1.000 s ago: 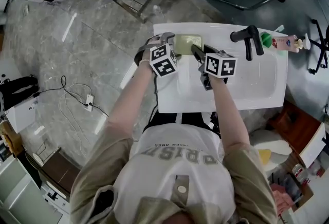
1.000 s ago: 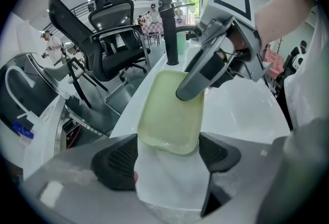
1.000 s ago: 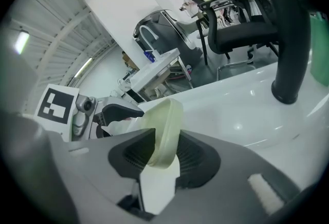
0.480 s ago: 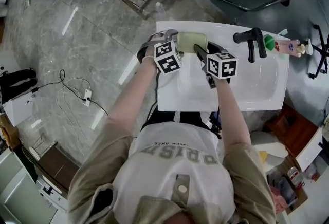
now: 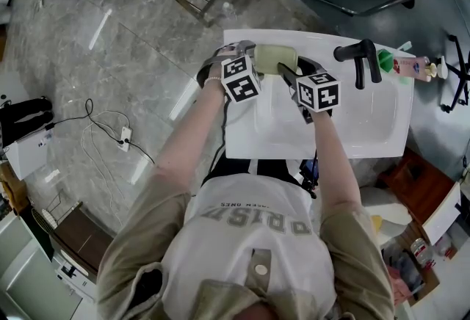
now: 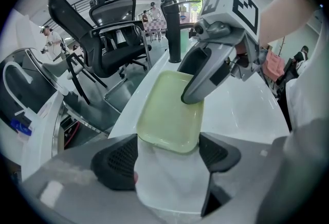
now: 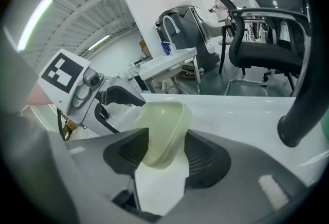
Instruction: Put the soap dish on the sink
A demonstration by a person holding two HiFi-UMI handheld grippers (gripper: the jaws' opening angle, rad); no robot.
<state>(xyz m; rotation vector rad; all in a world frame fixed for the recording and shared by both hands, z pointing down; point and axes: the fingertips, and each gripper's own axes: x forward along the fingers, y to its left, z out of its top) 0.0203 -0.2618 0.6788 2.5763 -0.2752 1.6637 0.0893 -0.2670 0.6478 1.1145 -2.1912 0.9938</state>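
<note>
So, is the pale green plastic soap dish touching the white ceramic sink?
Touching. The left gripper view shows the soap dish lying flat on the sink, with no gap beneath it.

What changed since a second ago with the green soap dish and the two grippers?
The right gripper has just been opening its jaws. The soap dish is between them and looks let go. The dish has stayed where it was on the sink's rim. The left gripper has kept still, open, at the dish's near end.
</note>
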